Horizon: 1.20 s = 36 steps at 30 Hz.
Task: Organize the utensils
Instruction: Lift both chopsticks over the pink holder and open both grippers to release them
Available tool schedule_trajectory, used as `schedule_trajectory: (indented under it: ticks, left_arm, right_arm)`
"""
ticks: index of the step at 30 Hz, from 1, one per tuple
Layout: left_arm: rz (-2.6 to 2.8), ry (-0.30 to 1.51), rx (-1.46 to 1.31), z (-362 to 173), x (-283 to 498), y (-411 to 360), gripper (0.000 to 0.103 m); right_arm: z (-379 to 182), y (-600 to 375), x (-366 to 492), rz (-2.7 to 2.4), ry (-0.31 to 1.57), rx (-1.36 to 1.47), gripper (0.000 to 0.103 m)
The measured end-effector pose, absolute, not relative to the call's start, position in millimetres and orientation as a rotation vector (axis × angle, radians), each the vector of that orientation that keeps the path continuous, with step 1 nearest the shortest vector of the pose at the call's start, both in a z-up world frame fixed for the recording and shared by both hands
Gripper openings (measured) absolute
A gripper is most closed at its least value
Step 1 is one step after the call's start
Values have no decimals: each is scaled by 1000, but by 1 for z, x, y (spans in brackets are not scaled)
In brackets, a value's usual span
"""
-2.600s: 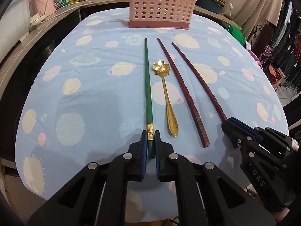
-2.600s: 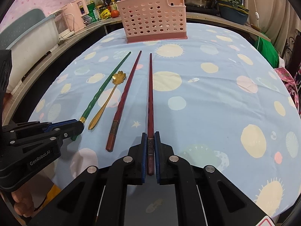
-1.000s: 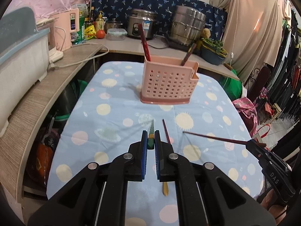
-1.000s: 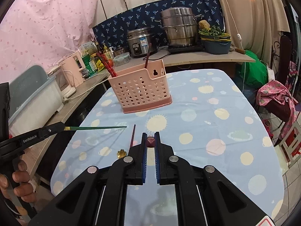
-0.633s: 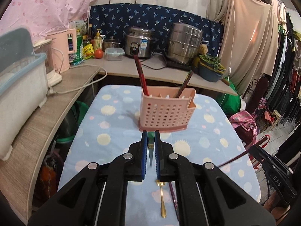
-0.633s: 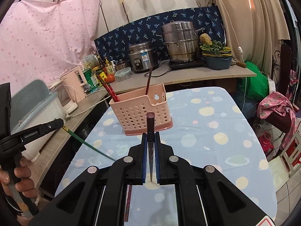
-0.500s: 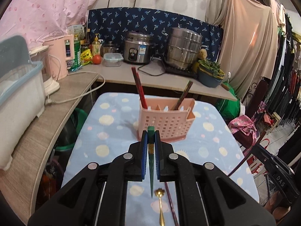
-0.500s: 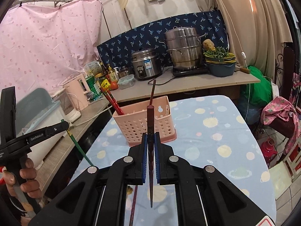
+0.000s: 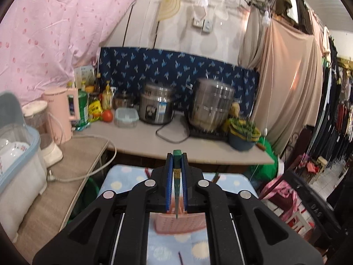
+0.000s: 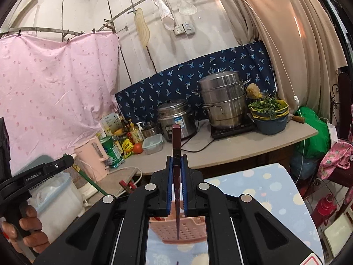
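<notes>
Starry blue cloth | perforated pink basket | tapered green chopstick

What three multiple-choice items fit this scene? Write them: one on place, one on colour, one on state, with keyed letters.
1. Where is the pink basket?
A. below the claws, on the spotted cloth
B. on the counter
C. on the floor

2. What colour is the chopstick in the left claw?
A. gold
B. green
C. white

3. The right claw is:
A. wide open
B. out of view
C. shut on a dark red chopstick

Answers: 1 A, basket sits under both claws. 2 B, green end shows. 3 C, pads pinch it.
</notes>
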<state>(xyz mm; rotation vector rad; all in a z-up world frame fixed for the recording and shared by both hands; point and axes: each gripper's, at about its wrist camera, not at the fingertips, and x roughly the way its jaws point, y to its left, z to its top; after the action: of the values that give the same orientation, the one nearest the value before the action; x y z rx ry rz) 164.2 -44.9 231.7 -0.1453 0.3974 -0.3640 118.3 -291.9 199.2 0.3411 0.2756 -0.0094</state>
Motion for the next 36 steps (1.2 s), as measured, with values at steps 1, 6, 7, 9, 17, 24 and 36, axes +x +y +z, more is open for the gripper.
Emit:
schedule_trajectory:
  ticks: [1, 6, 7, 9, 17, 24, 36]
  left_arm:
    - [-364, 382, -149, 236, 167, -46, 7]
    - [-341, 342, -140, 248, 192, -55, 7]
    - [-342, 344, -137, 246, 197, -57, 7]
    - [-331, 349, -130, 239, 209, -62, 7]
    - [-327, 413, -121, 207, 237, -75, 7]
    - [-319, 472, -124, 182, 244, -78, 7]
    - [-280, 503, -109, 162, 233, -76, 42]
  right_arm:
    - [202, -292, 127, -9, 269, 348, 7]
    - [194, -292, 165, -14, 281, 353, 7]
    - [190, -292, 171, -12, 286, 355, 7]
    - [182, -290, 183, -19, 298, 350, 7]
    - [146, -287, 208, -15, 379, 350, 7]
    - [124, -283, 217, -18, 444, 336, 7]
    - [120, -283, 189, -32, 439, 322, 27]
